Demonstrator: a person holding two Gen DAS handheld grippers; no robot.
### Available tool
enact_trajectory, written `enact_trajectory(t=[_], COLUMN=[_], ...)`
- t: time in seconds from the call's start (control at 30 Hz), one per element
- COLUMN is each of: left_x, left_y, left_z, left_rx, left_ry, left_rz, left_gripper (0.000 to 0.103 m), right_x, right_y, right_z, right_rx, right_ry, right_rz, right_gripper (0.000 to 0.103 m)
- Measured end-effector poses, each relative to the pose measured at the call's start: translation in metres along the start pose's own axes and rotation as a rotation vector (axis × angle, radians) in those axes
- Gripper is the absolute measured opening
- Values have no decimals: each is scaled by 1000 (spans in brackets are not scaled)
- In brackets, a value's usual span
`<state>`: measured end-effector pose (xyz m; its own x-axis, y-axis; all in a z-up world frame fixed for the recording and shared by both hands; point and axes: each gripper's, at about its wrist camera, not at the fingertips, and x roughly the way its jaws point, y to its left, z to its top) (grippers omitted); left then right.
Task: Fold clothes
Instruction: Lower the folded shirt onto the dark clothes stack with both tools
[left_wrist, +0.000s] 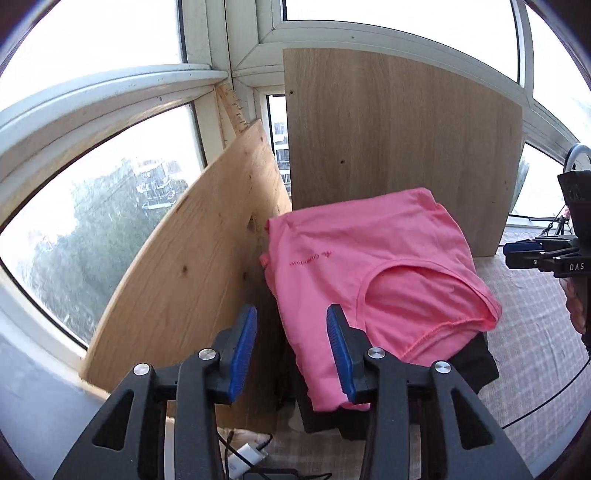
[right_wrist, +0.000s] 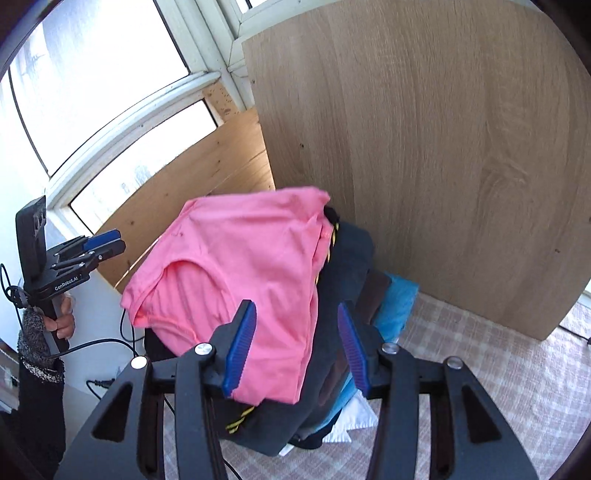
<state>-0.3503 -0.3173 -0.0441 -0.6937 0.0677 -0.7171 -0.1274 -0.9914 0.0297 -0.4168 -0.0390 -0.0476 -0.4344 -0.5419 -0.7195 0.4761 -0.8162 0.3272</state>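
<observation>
Two leaning wooden boards (left_wrist: 399, 147) (left_wrist: 192, 266), corner window (left_wrist: 92, 166), checked cloth (right_wrist: 517, 369), cables (left_wrist: 243, 454)

Boards hemmed the clothes stack (right_wrist: 325, 295): a tall panel (left_wrist: 399, 147) touching its far side, a leaning board (left_wrist: 192, 266) close on the left. Open checked cloth (right_wrist: 498, 369) lay right and near; cables (left_wrist: 243, 454) cluttered the near-left.

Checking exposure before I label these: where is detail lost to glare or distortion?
Left wrist view: windows blown out white, frames bowed by the fisheye, pink shirt evenly lit and sharp. Right wrist view: windows overexposed too, board edges curved, dark clothes under the shirt murky.
</observation>
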Motion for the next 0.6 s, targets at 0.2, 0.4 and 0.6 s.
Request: enact_trajectory(t=[0.2,0.4,0.6], left_x=[3,24,19], left_y=[2,-5,-11], left_z=[-30,-27,-25], left_rx=[-48,-33,45], left_ry=[46,76,101], left_rz=[-52,-157,-19], left_gripper=[38,15,4], right_x=[28,42,30], right_y=[16,20,37], right_z=[-41,-43,-34], right_rx=[-25,-40,-47], right_ry=[77,101,93], right_rz=[7,6,48], right_gripper=[46,46,15])
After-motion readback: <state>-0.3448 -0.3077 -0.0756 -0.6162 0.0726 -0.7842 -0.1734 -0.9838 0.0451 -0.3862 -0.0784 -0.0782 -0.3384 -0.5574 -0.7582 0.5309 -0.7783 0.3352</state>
